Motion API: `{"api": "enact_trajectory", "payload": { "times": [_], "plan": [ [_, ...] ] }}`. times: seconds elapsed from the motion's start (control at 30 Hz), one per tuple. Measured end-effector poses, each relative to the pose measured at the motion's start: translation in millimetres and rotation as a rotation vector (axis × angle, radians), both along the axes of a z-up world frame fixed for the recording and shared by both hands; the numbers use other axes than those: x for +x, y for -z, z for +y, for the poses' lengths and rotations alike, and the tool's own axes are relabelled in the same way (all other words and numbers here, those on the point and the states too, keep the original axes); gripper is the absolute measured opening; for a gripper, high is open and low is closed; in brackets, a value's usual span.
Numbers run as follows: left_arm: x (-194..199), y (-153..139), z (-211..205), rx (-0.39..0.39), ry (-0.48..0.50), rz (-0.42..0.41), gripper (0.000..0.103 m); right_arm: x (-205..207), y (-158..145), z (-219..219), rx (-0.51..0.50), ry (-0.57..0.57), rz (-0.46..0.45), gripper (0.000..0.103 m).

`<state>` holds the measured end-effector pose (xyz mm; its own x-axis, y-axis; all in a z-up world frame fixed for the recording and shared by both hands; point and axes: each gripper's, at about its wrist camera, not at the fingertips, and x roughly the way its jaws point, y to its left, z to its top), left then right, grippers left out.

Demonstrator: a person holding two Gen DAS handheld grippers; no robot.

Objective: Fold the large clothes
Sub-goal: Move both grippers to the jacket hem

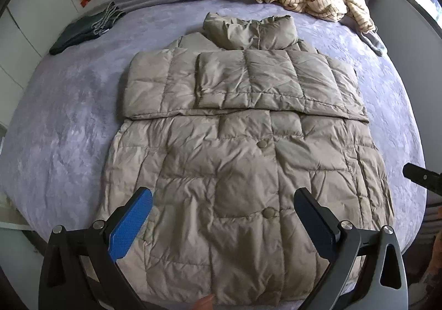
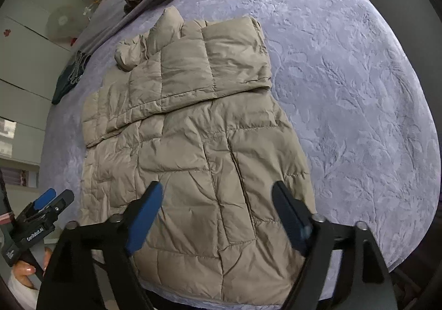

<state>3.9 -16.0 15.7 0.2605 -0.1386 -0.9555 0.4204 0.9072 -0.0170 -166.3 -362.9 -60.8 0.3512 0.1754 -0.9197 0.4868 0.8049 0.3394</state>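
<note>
Showing jacket buttons, left view only; right omits them.

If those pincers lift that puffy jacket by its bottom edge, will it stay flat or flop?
The jacket would probably flop: its quilted shell is creased and its sleeves already lie folded across the chest. It looks puffy, so likely light for its bulk. The sheen suggests slippery fabric that may slide from the pads.

Quilted jacket w/ slight sheen; bedspread matt, embossed plush cloth.
</note>
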Motion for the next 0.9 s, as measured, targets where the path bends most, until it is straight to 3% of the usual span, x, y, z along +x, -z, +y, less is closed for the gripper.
{"api": "enact_trajectory", "payload": {
  "times": [0.23,0.3,0.43,0.6,0.73,0.9],
  "plan": [
    [-2,6,36,-0.007,-0.015,0.009,0.102,-4,-5,24,-0.016,0.02,-0.019,0.091],
    [-3,12,49,-0.013,-0.012,0.015,0.102,-8,-4,34,-0.005,0.03,-0.034,0.103],
    [-11,21,73,-0.033,0.018,0.05,0.102,-23,0,57,0.01,0.075,-0.063,0.103],
    [-23,35,106,-0.047,0.035,0.085,0.102,-44,13,76,0.066,0.13,-0.02,0.103],
    [-30,40,134,-0.078,-0.001,0.115,0.102,-72,26,77,0.174,0.21,0.008,0.103],
    [-35,49,171,-0.19,-0.107,0.166,0.102,-106,42,57,0.312,0.353,-0.025,0.103]
  ]
}}
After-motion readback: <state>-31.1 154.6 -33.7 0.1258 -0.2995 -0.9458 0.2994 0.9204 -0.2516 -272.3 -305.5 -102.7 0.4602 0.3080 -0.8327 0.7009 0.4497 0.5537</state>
